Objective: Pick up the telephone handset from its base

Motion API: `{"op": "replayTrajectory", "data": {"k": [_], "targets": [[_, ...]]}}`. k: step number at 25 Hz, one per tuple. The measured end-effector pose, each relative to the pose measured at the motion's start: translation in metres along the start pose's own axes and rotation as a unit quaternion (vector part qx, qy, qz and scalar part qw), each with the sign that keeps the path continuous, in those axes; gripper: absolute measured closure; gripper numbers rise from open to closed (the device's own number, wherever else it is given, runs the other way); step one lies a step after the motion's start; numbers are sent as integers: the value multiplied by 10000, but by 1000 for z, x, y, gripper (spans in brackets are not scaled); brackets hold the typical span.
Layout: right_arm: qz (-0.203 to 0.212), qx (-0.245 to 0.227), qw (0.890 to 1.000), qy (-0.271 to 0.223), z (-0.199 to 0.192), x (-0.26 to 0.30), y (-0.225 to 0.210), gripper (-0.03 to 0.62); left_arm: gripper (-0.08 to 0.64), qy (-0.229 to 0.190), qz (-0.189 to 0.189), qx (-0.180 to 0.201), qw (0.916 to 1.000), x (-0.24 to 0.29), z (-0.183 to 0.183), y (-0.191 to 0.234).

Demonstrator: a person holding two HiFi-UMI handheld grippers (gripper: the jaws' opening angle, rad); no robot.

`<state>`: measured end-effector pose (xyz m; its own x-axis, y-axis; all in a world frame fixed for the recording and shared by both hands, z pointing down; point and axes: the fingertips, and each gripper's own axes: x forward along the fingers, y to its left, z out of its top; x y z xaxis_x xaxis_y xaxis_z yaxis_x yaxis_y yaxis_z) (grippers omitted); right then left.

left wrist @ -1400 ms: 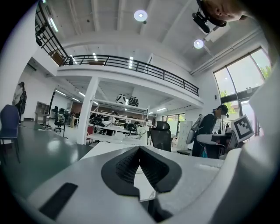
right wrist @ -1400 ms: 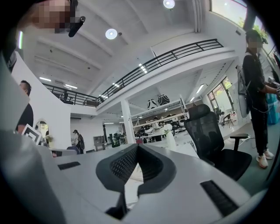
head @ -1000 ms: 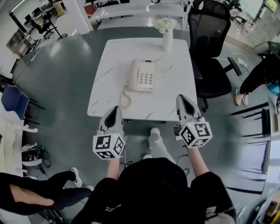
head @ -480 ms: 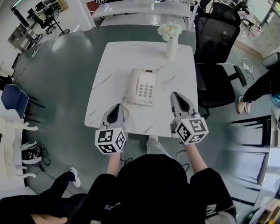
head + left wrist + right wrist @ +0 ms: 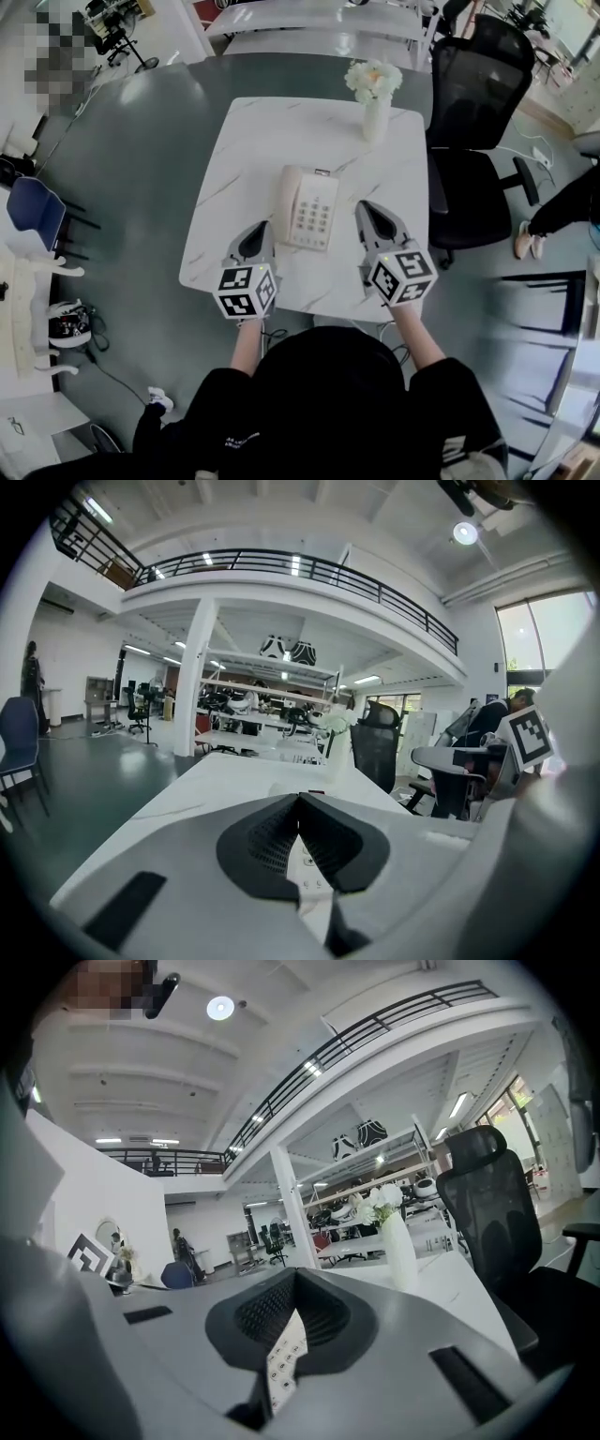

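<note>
A cream telephone (image 5: 308, 208) lies in the middle of the white marble table (image 5: 244, 150), with its handset (image 5: 290, 201) resting on the left side of the base. My left gripper (image 5: 260, 226) is shut and holds nothing; it hovers over the table's near edge, just left of the phone. My right gripper (image 5: 367, 207) is likewise shut and bare, close to the phone's right side. In the left gripper view the left gripper (image 5: 298, 799) has its pads meeting, with phone keys (image 5: 310, 860) showing below them. The right gripper (image 5: 293, 1275) shows the same, over the keypad (image 5: 283, 1361).
A white vase of flowers (image 5: 375, 101) stands at the table's far right. A black office chair (image 5: 476, 103) sits right of the table, and a blue chair (image 5: 32, 215) stands far left. A person's leg (image 5: 561, 208) shows at the right edge. More tables stand behind.
Both grippers have moved forward from in front of the table to over its near edge, ending on either side of the phone. Both stayed shut.
</note>
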<state>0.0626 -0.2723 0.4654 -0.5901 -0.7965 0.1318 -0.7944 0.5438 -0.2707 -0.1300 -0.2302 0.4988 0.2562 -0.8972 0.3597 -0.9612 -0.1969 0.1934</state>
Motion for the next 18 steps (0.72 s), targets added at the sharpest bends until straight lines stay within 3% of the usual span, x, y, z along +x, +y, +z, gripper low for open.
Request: {"op": "replayTrajectory", "data": {"k": [11,18], "targets": [[19,67,9989,453,-29,46,-16,601,557,821,17,-88,9966,62,-19,18],[-226,281,9976,584,-44,64,-33,601,450,1307,-87,-175,9912,96,-35,27]]}}
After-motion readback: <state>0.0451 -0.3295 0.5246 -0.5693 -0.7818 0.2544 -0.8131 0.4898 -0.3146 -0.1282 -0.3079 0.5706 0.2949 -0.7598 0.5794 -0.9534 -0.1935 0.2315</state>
